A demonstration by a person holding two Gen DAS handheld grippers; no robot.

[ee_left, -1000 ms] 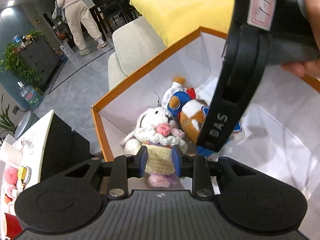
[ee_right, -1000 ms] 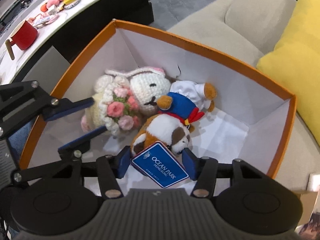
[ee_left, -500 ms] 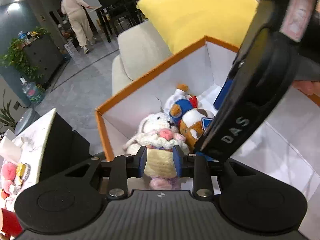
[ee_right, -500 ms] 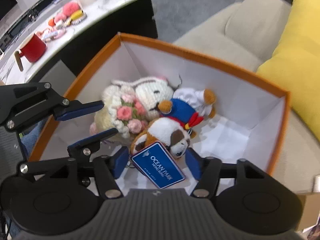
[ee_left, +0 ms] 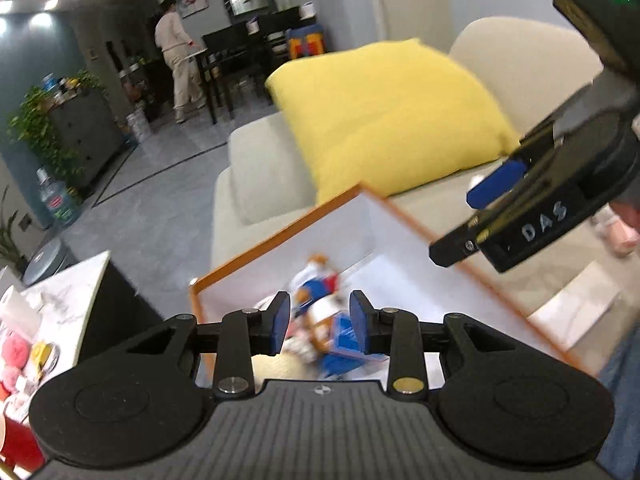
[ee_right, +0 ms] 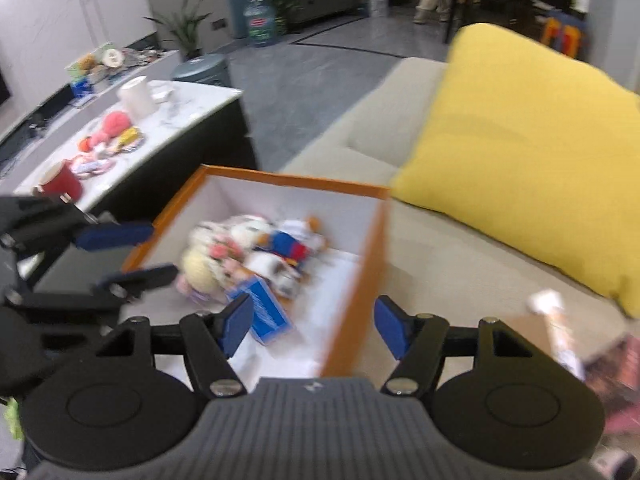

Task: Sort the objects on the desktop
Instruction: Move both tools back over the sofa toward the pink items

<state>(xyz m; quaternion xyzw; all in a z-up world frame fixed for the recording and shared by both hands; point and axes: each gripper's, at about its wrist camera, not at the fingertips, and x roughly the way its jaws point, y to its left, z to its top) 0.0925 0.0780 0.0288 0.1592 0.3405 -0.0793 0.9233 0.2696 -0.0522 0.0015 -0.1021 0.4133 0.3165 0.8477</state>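
Observation:
An orange-rimmed white box (ee_right: 296,180) (ee_left: 280,236) on the sofa holds a crochet bunny (ee_right: 204,264), a blue-dressed plush (ee_right: 286,244) (ee_left: 316,284), a brown-and-white plush (ee_right: 268,268) and its blue tag (ee_right: 264,312) (ee_left: 344,340). My left gripper (ee_left: 318,322) (ee_right: 132,254) hovers above the box's near left side. Its jaws are opening, with nothing between them. My right gripper (ee_right: 314,326) stands open and empty above the box's right wall. In the left wrist view one blue pad (ee_left: 496,184) of it shows at the upper right.
A yellow cushion (ee_right: 520,152) rests on the beige sofa (ee_right: 440,248) behind the box. To the left, a marble table (ee_right: 184,104) carries a red mug (ee_right: 60,180), pink toys (ee_right: 116,124) and a paper roll (ee_right: 136,96). A person (ee_left: 176,56) stands far back.
Both grippers have risen and drawn back out of the box. The left jaws have spread away from the crochet bunny; the right jaws have widened off the blue tag.

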